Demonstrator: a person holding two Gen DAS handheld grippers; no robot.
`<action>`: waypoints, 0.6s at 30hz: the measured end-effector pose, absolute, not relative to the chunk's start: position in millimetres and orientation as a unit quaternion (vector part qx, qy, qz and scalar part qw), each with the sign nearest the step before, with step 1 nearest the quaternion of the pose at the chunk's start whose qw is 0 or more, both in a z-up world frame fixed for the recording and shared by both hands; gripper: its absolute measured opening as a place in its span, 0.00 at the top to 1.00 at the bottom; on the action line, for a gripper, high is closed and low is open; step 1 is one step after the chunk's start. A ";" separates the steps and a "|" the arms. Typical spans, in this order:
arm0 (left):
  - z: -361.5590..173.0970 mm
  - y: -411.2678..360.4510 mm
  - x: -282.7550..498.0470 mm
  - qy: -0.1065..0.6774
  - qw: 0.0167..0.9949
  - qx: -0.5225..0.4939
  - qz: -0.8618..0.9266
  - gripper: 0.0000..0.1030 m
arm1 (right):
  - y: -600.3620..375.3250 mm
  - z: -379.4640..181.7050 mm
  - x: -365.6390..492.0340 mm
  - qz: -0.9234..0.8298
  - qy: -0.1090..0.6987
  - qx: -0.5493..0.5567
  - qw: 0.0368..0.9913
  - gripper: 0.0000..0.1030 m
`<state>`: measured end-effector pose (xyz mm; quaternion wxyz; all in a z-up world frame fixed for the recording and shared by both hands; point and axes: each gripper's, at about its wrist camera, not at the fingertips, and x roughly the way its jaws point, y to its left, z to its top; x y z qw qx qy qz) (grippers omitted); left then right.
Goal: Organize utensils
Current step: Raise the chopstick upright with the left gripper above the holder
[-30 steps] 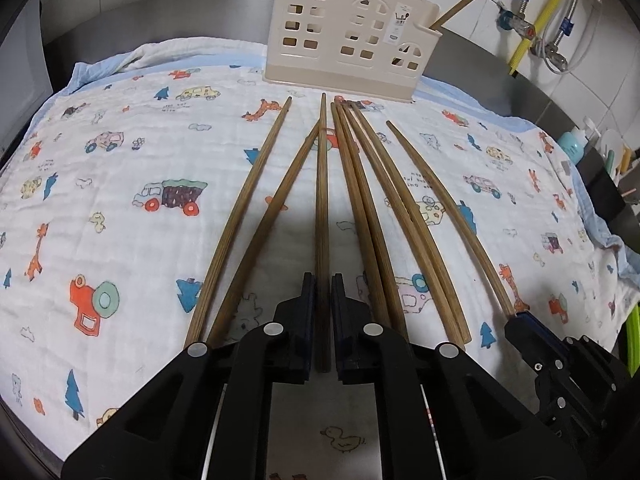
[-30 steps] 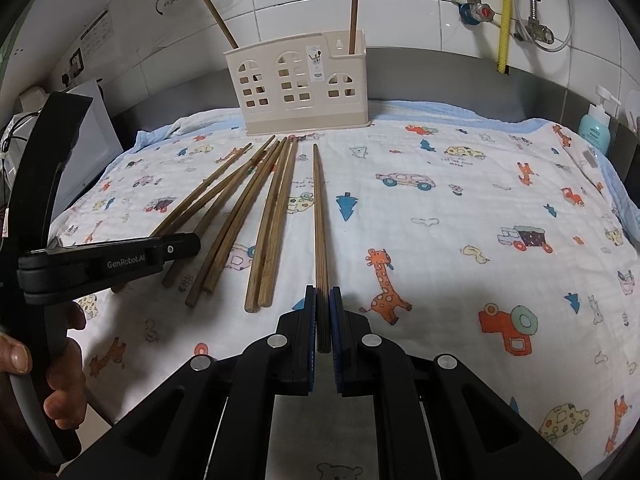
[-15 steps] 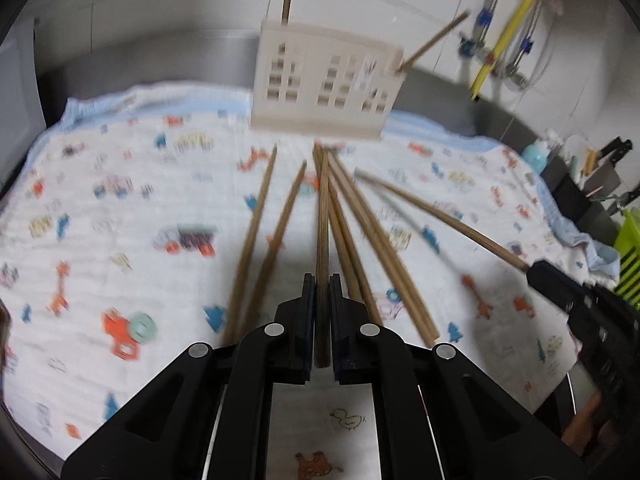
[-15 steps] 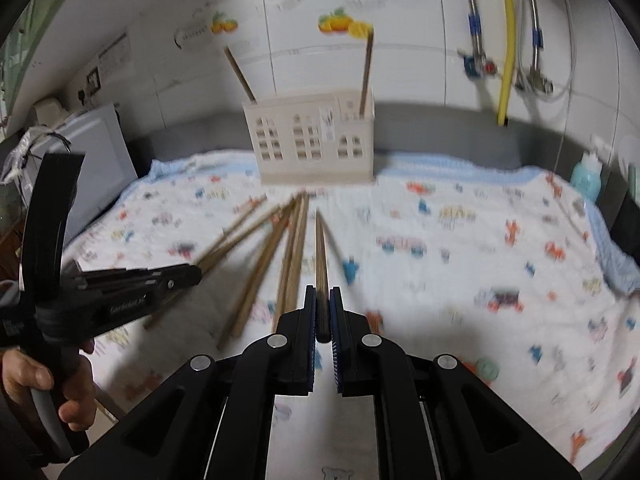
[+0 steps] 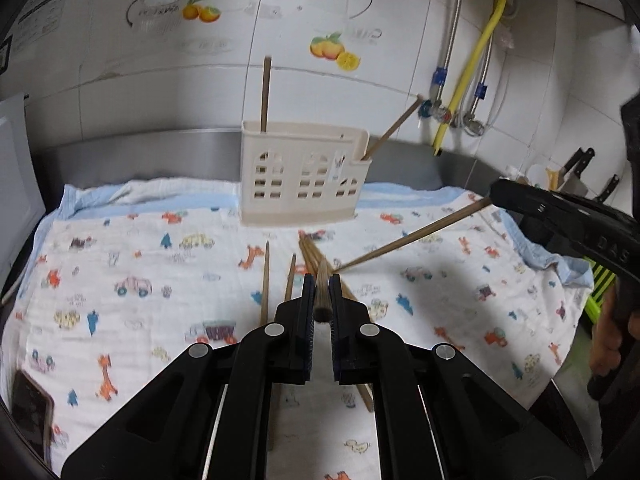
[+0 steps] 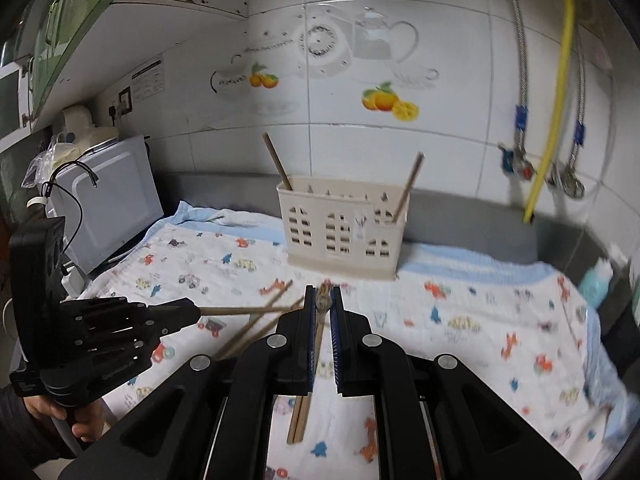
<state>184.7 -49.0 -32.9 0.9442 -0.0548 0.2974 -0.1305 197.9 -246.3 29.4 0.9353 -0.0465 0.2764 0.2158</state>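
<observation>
A brown wooden chopstick (image 5: 321,292) is being pinched between the closed pads of the left gripper (image 5: 321,304), its length pointing straight ahead, clear of the cloth. A second brown wooden chopstick (image 6: 322,299) is being clamped likewise in the closed right gripper (image 6: 322,308). Loose wooden chopsticks (image 5: 265,280) are lying below both grippers on the white cartoon-printed cloth (image 5: 120,280). Beyond the fingertips, a cream house-shaped plastic utensil holder (image 5: 302,178) is standing, with two chopsticks (image 5: 265,92) being held upright in it.
</observation>
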 end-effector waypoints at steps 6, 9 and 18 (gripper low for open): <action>-13.0 -44.1 194.2 0.293 0.945 -0.042 -0.140 0.94 | -242.7 66.4 215.8 0.221 0.265 -0.062 0.936 0.94; -4.4 -42.6 198.6 0.289 0.946 -0.034 -0.145 0.94 | -243.8 92.3 226.8 0.213 0.251 -0.068 0.942 0.94; 23.0 -40.8 213.1 0.274 0.949 -0.012 -0.154 0.94 | -233.6 159.3 276.1 0.186 0.197 -0.071 0.960 0.94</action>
